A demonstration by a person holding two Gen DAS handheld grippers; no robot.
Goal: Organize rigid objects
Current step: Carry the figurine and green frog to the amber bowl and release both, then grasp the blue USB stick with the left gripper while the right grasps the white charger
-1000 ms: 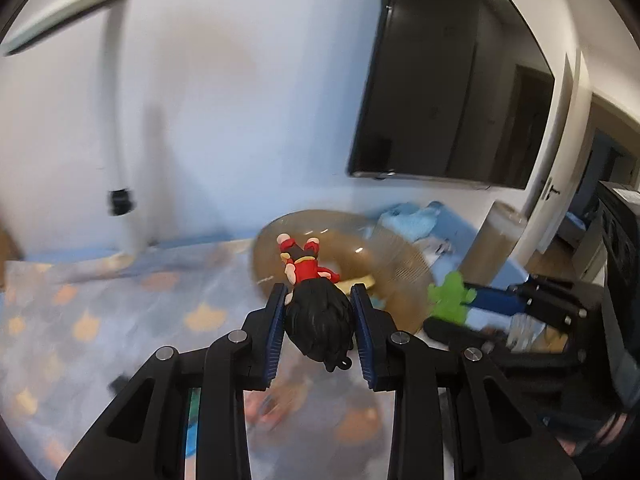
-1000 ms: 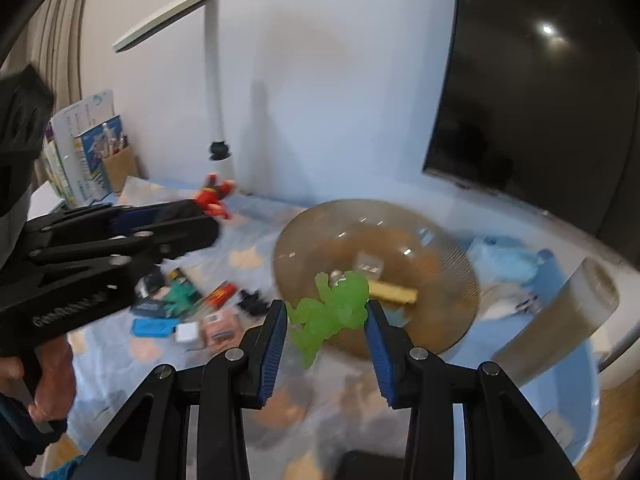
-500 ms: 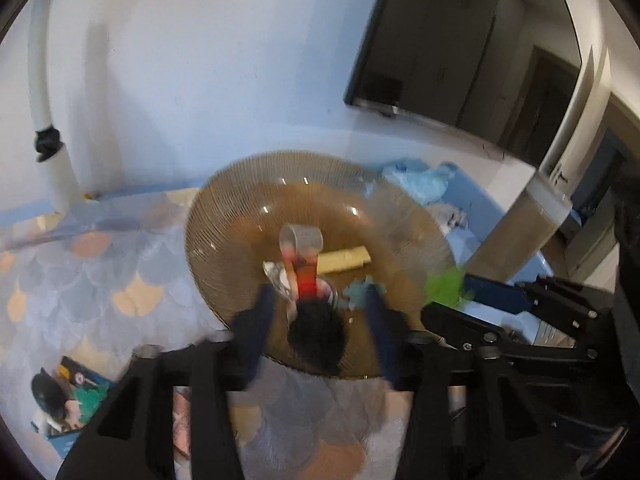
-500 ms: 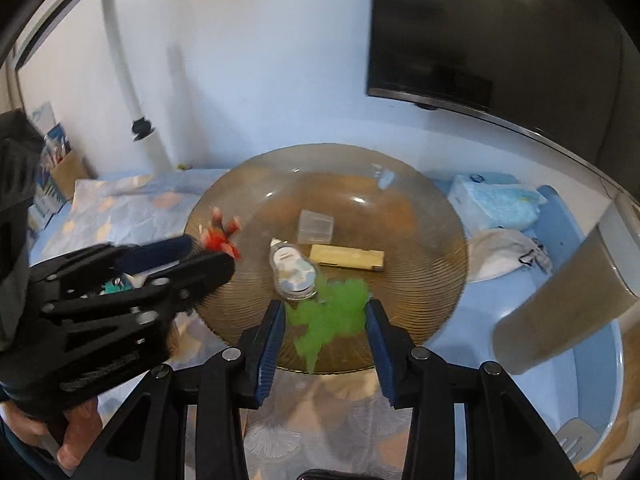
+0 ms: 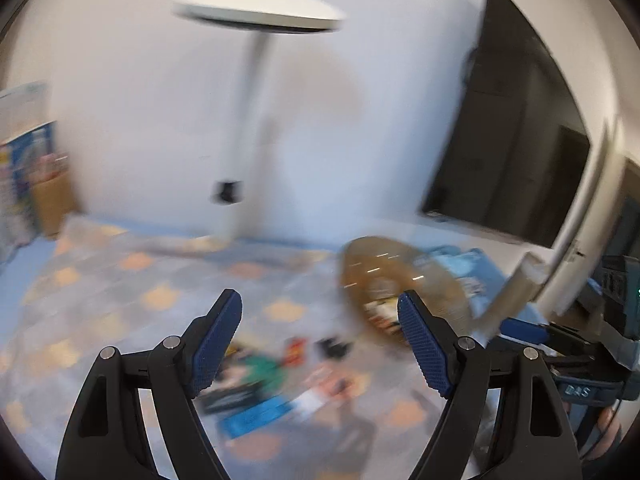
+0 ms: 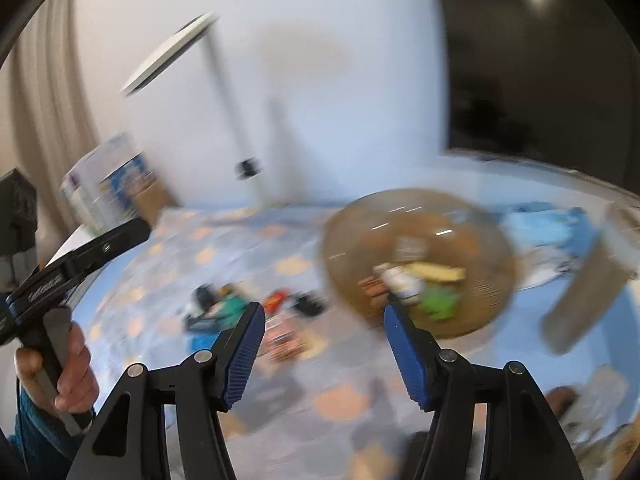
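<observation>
Both views are blurred by motion. A brown ribbed bowl (image 6: 492,248) sits on the patterned mat and holds a green toy (image 6: 440,302), a yellow block (image 6: 436,272), a white piece and a reddish figure. The bowl also shows in the left wrist view (image 5: 440,276). My left gripper (image 5: 320,340) is open and empty above the mat, left of the bowl. My right gripper (image 6: 324,354) is open and empty, in front of the bowl. A cluster of small loose objects (image 6: 244,312) lies on the mat; it also shows in the left wrist view (image 5: 280,376).
A white desk lamp (image 5: 248,128) stands at the back by the wall. Books and a box (image 6: 116,188) stand at the back left. A dark screen (image 5: 508,140) hangs at the right. A tall grey cylinder (image 6: 588,284) and blue cloth (image 6: 540,224) lie right of the bowl.
Both grippers have opened and pulled back from the bowl. The red figure and the green toy, held before, now lie in the bowl.
</observation>
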